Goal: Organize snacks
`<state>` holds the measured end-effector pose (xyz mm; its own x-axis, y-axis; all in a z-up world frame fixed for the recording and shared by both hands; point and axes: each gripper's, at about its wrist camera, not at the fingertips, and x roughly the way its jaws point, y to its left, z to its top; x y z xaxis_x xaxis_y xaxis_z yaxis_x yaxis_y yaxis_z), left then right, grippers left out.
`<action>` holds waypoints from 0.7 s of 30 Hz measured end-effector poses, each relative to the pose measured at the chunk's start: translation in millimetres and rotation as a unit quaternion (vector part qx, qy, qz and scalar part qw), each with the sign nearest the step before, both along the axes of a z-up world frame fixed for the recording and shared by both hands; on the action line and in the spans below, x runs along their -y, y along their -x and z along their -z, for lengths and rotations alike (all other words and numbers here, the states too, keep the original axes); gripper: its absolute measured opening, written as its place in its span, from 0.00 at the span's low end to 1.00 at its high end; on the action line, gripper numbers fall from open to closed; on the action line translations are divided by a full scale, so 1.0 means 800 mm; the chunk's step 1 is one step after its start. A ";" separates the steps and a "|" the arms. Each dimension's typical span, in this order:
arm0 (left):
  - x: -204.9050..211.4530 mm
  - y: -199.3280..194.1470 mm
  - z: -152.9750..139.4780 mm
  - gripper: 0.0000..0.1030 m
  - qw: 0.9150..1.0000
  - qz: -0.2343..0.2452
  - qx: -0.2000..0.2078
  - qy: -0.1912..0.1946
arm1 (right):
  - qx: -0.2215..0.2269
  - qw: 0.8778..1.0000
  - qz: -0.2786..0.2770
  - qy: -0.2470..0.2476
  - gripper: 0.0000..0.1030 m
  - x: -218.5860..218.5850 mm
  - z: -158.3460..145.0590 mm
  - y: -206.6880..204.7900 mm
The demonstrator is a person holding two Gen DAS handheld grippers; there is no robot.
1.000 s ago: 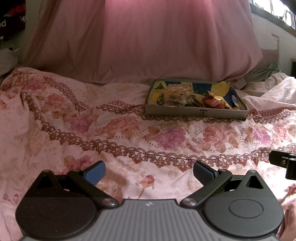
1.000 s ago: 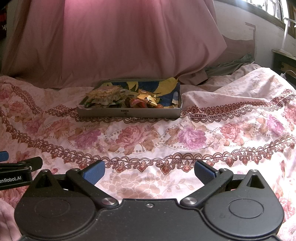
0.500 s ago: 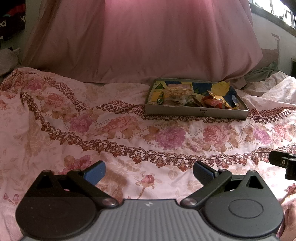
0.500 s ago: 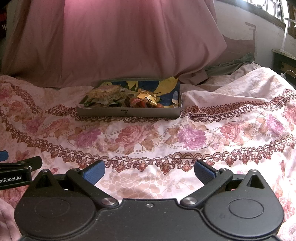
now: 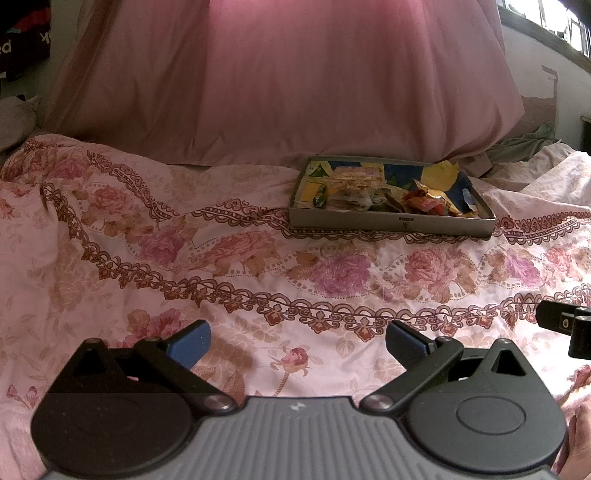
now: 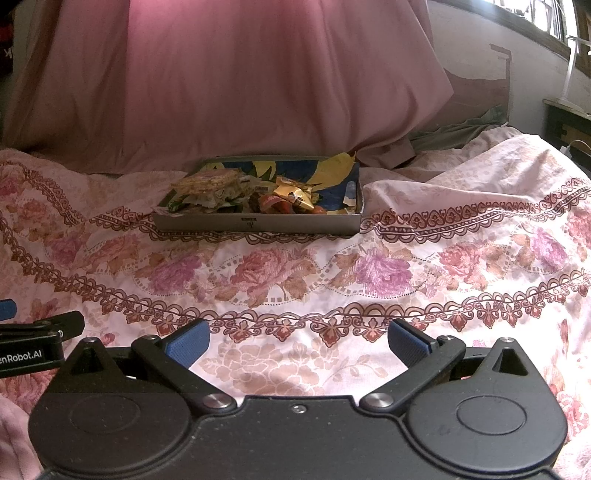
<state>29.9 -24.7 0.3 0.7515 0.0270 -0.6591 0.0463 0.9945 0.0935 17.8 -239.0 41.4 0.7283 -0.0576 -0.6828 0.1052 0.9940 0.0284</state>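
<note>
A shallow grey cardboard tray (image 5: 391, 223) lies on the flowered bedspread, far ahead. It holds a pile of snack packets (image 5: 373, 192): pale wafer packs on the left, red and gold wrappers (image 5: 424, 199) on the right. The same tray (image 6: 258, 223) and its snack packets (image 6: 251, 192) show in the right wrist view. My left gripper (image 5: 297, 341) is open and empty, low over the bedspread. My right gripper (image 6: 297, 341) is open and empty too, beside the left one, well short of the tray.
The pink flowered bedspread (image 5: 221, 266) covers the whole bed. A large pink draped cloth (image 5: 288, 74) rises behind the tray. A window (image 6: 546, 18) is at the upper right. Part of the other gripper shows at each view's edge (image 5: 565, 325) (image 6: 33, 339).
Both grippers have sunk very slightly, so the tray sits a little higher in both views. Both stay open and empty.
</note>
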 end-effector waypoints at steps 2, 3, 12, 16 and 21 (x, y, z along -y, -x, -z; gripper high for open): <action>0.000 0.001 0.001 1.00 1.000 0.000 0.000 0.000 | 0.000 1.000 0.000 0.000 0.99 0.000 0.000 0.000; 0.000 0.001 0.001 1.00 1.000 0.001 0.000 0.000 | 0.000 1.000 0.000 0.000 0.99 0.000 0.000 0.000; 0.000 0.003 0.004 1.00 1.000 0.001 0.000 -0.001 | 0.000 1.000 0.000 0.001 0.99 0.000 0.000 0.000; 0.000 0.003 0.004 1.00 1.000 0.001 0.000 -0.001 | 0.000 1.000 0.000 0.001 0.99 0.000 0.000 0.000; 0.001 0.003 0.003 1.00 1.000 0.002 -0.001 -0.001 | -0.001 1.000 0.000 0.001 0.99 0.000 0.000 0.000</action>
